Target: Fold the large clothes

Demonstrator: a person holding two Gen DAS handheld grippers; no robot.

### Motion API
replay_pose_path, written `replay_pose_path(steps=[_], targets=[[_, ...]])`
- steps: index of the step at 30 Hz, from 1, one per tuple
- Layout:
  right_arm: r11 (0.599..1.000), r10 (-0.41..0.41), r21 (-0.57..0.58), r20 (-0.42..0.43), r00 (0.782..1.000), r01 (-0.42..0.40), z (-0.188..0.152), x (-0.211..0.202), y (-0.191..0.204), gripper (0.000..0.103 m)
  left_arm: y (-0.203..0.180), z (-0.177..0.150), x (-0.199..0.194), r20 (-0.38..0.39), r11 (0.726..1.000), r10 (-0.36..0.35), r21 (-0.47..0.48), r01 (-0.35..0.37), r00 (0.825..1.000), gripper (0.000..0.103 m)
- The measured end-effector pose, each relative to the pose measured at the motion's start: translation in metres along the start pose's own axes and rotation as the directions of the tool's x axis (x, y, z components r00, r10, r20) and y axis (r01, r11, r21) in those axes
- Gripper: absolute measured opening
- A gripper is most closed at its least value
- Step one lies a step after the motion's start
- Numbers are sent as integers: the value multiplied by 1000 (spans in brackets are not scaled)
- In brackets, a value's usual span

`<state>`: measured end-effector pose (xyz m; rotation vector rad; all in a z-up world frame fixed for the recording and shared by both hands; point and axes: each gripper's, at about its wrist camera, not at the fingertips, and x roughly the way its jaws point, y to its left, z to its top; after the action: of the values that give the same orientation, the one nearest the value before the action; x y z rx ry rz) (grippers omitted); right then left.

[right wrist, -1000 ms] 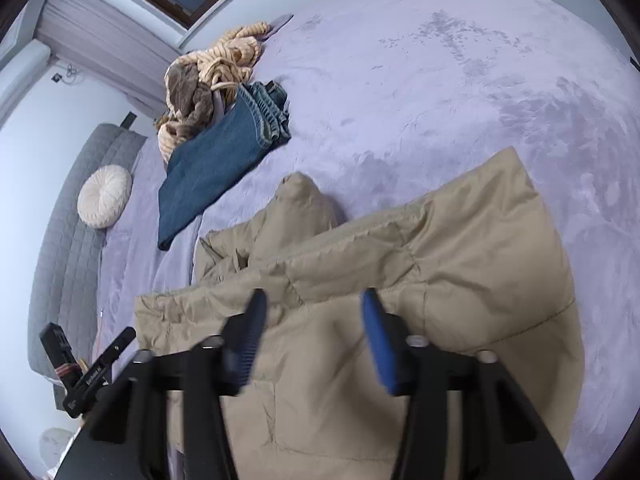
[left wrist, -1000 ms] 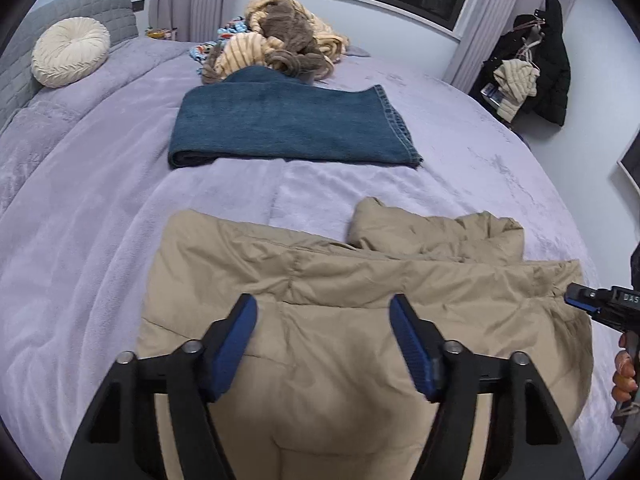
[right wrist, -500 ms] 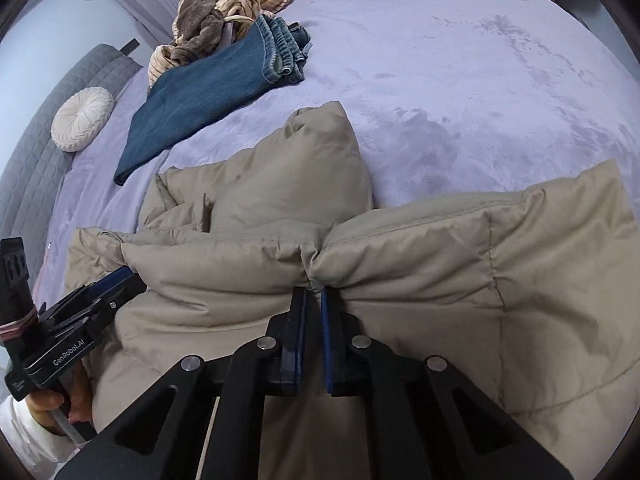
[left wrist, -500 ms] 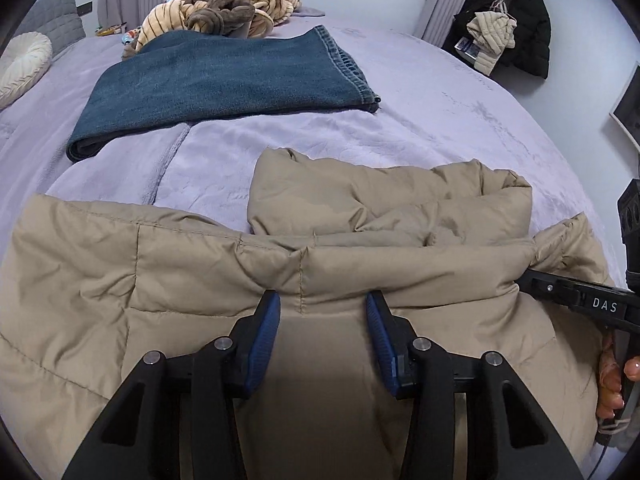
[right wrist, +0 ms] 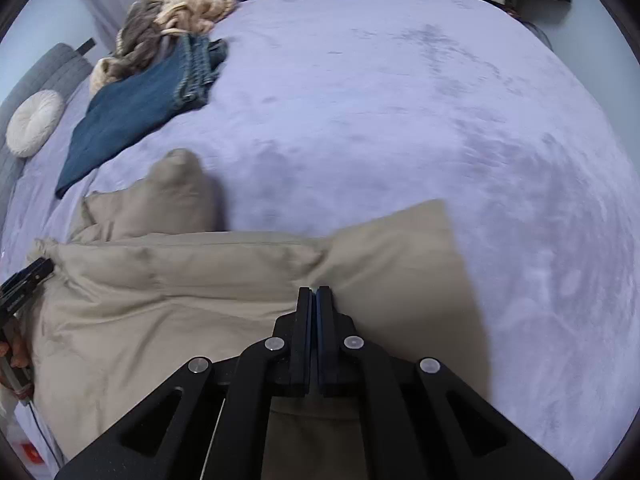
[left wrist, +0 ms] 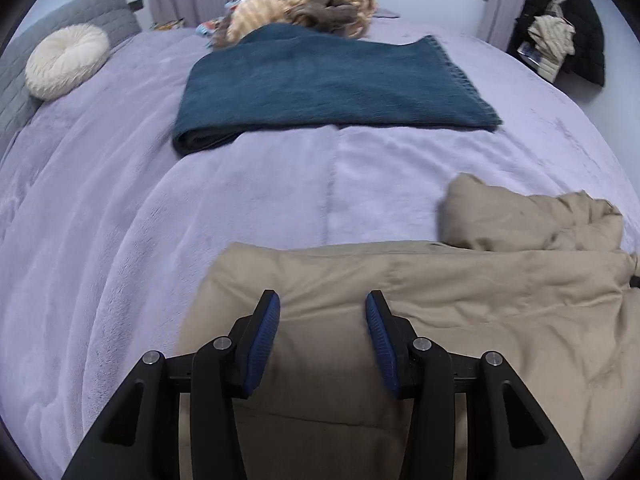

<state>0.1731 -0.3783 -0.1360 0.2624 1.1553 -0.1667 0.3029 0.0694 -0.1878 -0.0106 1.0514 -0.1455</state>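
- Leftmost, the left hand-held gripper (left wrist: 322, 322) grips a thick fold of the tan puffer jacket (left wrist: 460, 312), spread on the lavender bed (left wrist: 100, 240).
- Rightward, the right hand-held gripper (right wrist: 314, 312) is clamped shut on the jacket's edge.
- Judged step: carrying the fold over; next, lay it evenly.

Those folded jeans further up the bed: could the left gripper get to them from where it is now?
Probably yes. Only bare lilac bedspread lies between the left gripper and the folded jeans. But its jaws sit around a fold of the tan jacket, so it would likely have to let go first.
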Motion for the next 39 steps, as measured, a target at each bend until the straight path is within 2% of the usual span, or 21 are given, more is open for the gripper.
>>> replay_pose_path(steps=[2, 5, 9, 12, 16, 19, 20, 21, 22, 25, 29, 37, 39], targets=[[997, 7, 81, -12, 1000, -6, 1, 9, -20, 0, 9, 0, 12, -12, 1000, 1, -24, -1, 1000, 48], [990, 16, 142, -33, 999, -11, 4, 29, -30, 0, 1, 2, 28, -17, 1000, 24, -1, -24, 1000, 48], [992, -19, 124, -31, 999, 22, 11, 43, -24, 0, -4, 8, 41, -22, 999, 35, -4, -35, 999, 48], [991, -18, 130, -24, 1000, 21, 12, 37, -24, 0, -5, 7, 32, -25, 999, 50, -11, -50, 998, 48], [989, -3, 151, 4, 1000, 3, 6, 9, -24, 8, 0, 3, 9, -28, 997, 67, -22, -68, 997, 48], [987, 16, 160, 32, 999, -21, -1, -12, -20, 28, 4, -3, -13, -26, 997, 62, -34, -63, 998, 49], [985, 28, 168, 42, 999, -35, -5, -19, -19, 38, 6, -6, -20, -27, 998, 58, -38, -59, 998, 54], [984, 36, 175, 49, 998, -45, -10, -26, -17, 41, 6, -10, -26, -30, 997, 62, -41, -63, 998, 70], [983, 42, 178, 53, 998, -51, -14, -32, -16, 41, 7, -14, -32, -25, 997, 67, -44, -68, 997, 74], [980, 61, 187, 59, 996, -71, -29, -46, -7, 41, 5, -27, -48, -34, 997, 59, -46, -61, 998, 74], [970, 92, 220, 51, 994, -102, -56, -64, -2, 47, 1, -47, -66, -63, 997, 40, -59, -44, 997, 74], [946, 143, 289, 29, 989, -145, -118, -92, 2, 47, -10, -94, -94, -137, 998, 22, -49, -29, 990, 74], [933, 160, 322, 24, 987, -159, -135, -98, 1, 54, -10, -108, -102, -156, 998, 15, -57, -24, 988, 75]])
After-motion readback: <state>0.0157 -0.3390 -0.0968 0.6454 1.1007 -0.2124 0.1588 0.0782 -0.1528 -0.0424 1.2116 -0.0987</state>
